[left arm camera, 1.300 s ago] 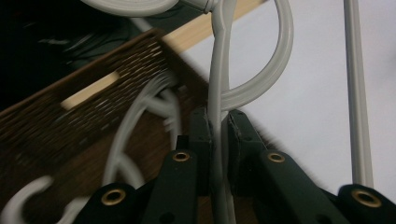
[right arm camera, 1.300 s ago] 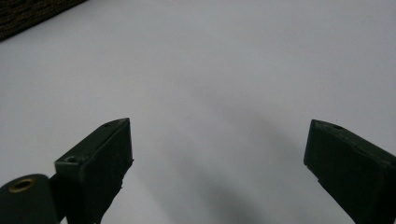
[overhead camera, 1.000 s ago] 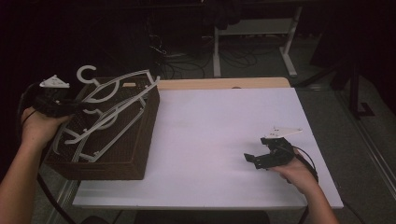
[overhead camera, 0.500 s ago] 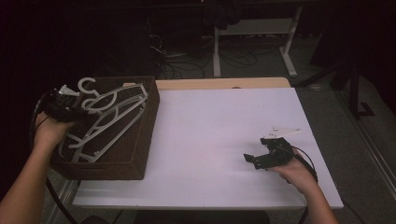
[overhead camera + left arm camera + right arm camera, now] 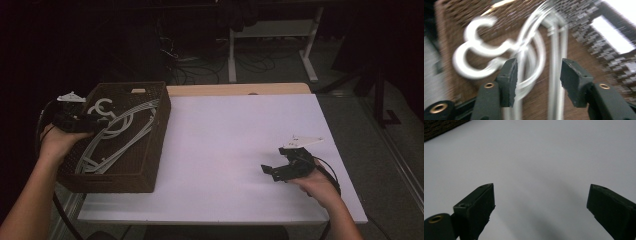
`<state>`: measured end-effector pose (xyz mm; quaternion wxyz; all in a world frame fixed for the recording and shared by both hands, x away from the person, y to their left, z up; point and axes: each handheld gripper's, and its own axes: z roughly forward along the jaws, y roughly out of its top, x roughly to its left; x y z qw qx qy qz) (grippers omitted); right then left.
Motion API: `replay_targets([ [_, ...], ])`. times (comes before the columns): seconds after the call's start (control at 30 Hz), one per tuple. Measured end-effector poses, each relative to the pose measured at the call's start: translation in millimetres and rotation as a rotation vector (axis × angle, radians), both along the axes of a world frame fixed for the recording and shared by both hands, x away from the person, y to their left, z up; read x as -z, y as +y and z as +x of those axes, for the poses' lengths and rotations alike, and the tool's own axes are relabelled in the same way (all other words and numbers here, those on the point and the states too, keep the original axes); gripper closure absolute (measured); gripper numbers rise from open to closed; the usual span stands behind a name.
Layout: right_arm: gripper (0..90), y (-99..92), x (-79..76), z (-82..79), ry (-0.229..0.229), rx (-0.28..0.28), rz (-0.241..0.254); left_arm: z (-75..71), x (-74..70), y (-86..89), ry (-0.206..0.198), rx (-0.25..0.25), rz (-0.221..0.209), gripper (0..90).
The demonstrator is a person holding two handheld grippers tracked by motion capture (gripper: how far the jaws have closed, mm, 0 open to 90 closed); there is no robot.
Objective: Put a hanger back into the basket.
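Observation:
A brown woven basket (image 5: 159, 131) stands on the left end of the white table (image 5: 235, 130). Several white plastic hangers (image 5: 120, 125) lie flat inside it, hooks toward the left. My left gripper (image 5: 94, 121) hangs over the basket's left rim by the hooks. In the left gripper view it (image 5: 537, 67) is open, with the blurred hangers (image 5: 534, 42) below the gap and nothing pinched. My right gripper (image 5: 271, 170) rests low over the bare table at the right, open. The right gripper view has its jaws (image 5: 541, 190) wide apart above the white surface (image 5: 536, 150).
A wooden strip (image 5: 240, 89) runs along the table's far edge. Beyond it are white desk legs (image 5: 310, 55) and cables on a dark floor. A corner of the basket (image 5: 439, 127) appears at the right gripper view's top left.
The hangers, held up and tilted above the basket a second ago, have come down flat into it and my left gripper has let go. The right gripper has not moved.

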<state>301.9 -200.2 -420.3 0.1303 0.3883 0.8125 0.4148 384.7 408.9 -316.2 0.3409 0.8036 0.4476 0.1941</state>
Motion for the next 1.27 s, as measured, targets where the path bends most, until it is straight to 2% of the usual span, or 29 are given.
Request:
replay_targets([
  [0.17,7.5,2.0,-5.5,-1.3,-0.001,-0.003,0.007,-14.9,-4.7,-22.1,-0.042,0.132,-0.145,36.9],
  [0.33,7.4,4.7,-13.5,-2.0,-0.012,-0.019,0.011,-30.4,-4.8,-49.8,-0.078,0.263,-0.241,30.3],
  [0.4,7.4,6.0,-17.7,-1.6,-0.012,-0.021,0.016,-36.2,-3.7,-61.0,-0.089,0.294,-0.260,27.2],
  [0.6,5.3,9.3,-29.9,-1.2,-0.022,-0.051,0.036,-50.8,4.1,-90.1,-0.099,0.351,-0.263,14.7],
  [0.7,4.7,9.8,-34.7,-1.5,-0.030,-0.060,0.042,-56.5,10.1,-99.6,-0.089,0.372,-0.281,11.3],
  [0.83,4.3,8.8,-40.7,-2.0,-0.045,-0.064,0.048,-61.1,19.4,-109.5,-0.085,0.393,-0.293,2.2],
  [0.97,4.2,8.6,-45.1,-2.2,-0.052,-0.067,0.057,-62.3,25.1,-114.1,-0.076,0.412,-0.302,0.3],
  [1.03,4.0,8.1,-46.0,-2.2,-0.056,-0.068,0.059,-64.5,24.4,-115.1,-0.092,0.427,-0.326,0.3],
  [1.13,4.0,7.2,-46.5,-2.2,-0.064,-0.064,0.071,-65.0,25.7,-116.9,-0.079,0.436,-0.324,0.3],
  [1.27,4.0,6.7,-45.3,-3.0,-0.064,-0.063,0.073,-70.1,26.7,-117.2,-0.094,0.448,-0.348,0.3],
])
